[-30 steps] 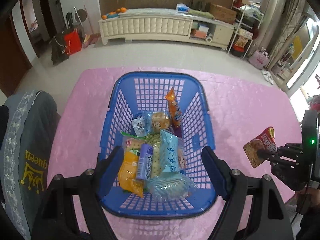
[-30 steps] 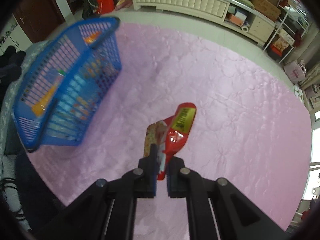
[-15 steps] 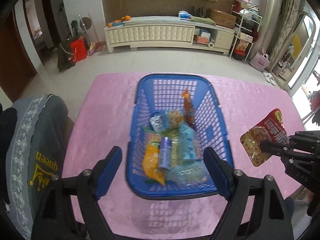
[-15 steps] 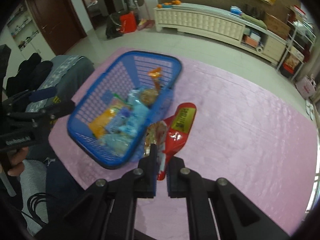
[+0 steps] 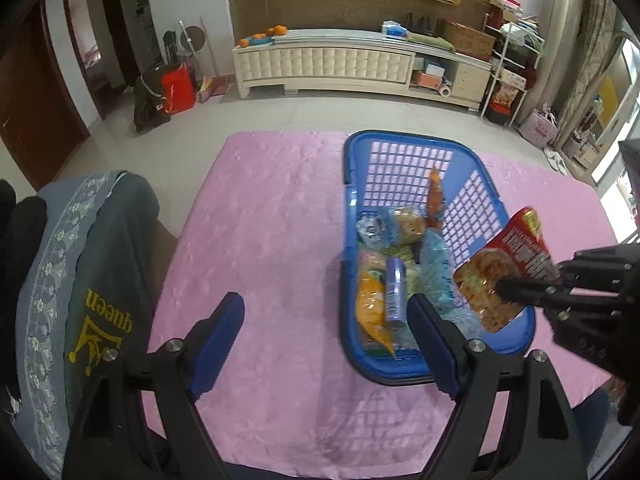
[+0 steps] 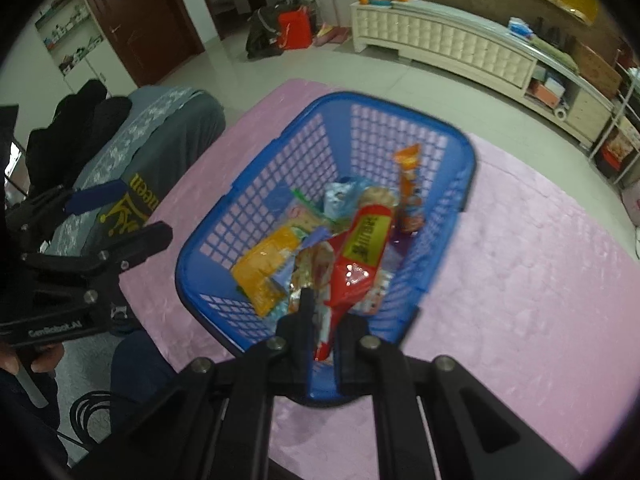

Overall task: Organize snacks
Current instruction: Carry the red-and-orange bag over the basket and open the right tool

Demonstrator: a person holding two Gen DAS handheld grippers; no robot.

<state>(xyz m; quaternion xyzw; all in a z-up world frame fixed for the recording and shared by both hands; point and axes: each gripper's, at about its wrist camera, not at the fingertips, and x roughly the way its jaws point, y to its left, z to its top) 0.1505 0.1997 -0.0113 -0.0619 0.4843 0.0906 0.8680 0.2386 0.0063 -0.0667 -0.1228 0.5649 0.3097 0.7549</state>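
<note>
A blue plastic basket (image 5: 404, 148) stands on the pink table and holds several snack packets, among them an orange packet (image 5: 372, 312) and a light blue one (image 5: 434, 264). My right gripper (image 6: 322, 312) is shut on a red snack packet (image 6: 360, 256) and holds it above the basket's near right part; the packet also shows in the left wrist view (image 5: 504, 268). My left gripper (image 5: 324, 320) is open and empty, above the table just left of the basket (image 6: 256, 184).
A chair with a grey cloth marked "queen" (image 5: 92, 280) stands at the table's left edge. The pink tablecloth (image 5: 260, 240) covers the table. A white cabinet (image 5: 340, 64) stands on the far side of the room.
My right gripper has carried the red packet leftward from beside the basket to above it. My left gripper has shifted left, from straddling the basket to beside it.
</note>
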